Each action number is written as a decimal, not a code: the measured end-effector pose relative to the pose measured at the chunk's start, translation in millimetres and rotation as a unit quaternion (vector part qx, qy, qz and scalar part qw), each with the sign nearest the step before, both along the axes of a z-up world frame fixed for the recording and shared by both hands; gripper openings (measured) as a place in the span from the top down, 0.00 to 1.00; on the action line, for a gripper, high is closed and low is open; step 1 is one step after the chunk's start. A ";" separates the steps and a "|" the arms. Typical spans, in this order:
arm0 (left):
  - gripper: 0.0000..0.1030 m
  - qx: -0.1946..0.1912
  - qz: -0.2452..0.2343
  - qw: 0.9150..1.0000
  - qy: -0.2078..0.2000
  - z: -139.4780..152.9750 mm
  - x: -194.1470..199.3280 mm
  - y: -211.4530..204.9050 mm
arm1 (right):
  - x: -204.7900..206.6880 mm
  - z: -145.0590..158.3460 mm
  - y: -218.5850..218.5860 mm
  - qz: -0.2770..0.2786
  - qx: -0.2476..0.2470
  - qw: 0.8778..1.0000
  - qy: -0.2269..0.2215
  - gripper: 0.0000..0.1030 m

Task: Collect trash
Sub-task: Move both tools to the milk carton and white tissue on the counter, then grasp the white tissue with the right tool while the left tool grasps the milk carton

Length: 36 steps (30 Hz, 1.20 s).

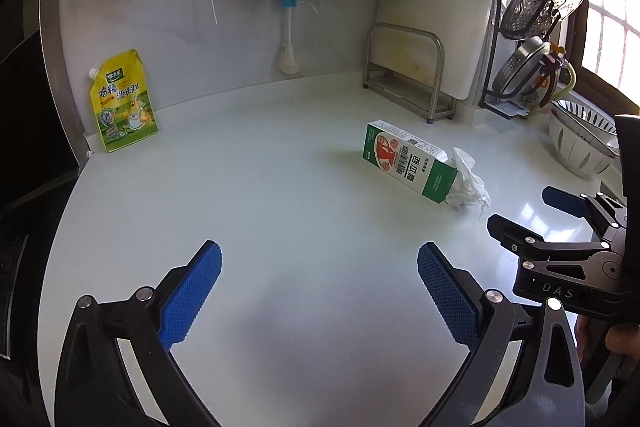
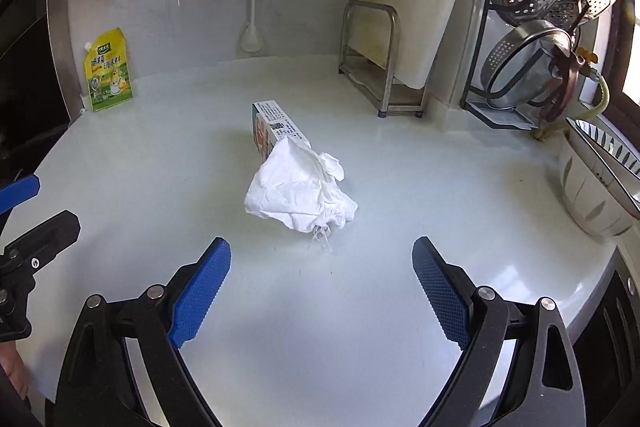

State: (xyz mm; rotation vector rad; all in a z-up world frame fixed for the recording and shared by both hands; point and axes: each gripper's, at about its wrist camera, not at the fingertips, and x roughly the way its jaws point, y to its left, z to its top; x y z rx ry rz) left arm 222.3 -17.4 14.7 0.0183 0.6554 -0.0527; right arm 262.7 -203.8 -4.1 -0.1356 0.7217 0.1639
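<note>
Both grippers hover empty over the white counter [image 2: 160, 155], with the trash untouched.

A crumpled tissue [image 2: 298, 193] lies touching the open end of a tipped-over carton [image 1: 408, 161], which is the landmark here: the tissue sits on the carton's near side, straight ahead of the right gripper [image 2: 321, 291], whose jaws are spread wide. The left gripper [image 1: 319, 297], jaws equally spread, points at bare counter to the carton's left. The tissue looks the natural first pick (soft, and it will collapse when squeezed): centre the right fingers around its bulk, come down close to the counter, then close without nudging the carton.
</note>
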 end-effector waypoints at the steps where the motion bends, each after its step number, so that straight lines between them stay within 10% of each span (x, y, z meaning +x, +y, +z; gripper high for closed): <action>1: 0.06 -0.001 0.001 1.000 0.003 -2.2 4.0 -0.1 | 6.0 -1.4 2.4 0.001 -0.006 1.000 0.001 0.14; 13: 0.06 -0.012 -0.007 1.000 0.017 -8.8 21.6 -5.0 | 53.6 -16.9 7.4 0.000 -0.006 1.000 0.021 0.16; 22: 0.06 -0.008 -0.010 1.000 0.028 -9.6 34.2 -30.7 | 60.0 -26.1 -10.7 0.021 0.053 0.997 0.048 0.86; 36: 0.06 -0.002 0.015 0.999 0.041 -14.6 72.3 -106.6 | 57.1 2.6 -99.8 -0.042 0.151 0.988 -0.009 0.91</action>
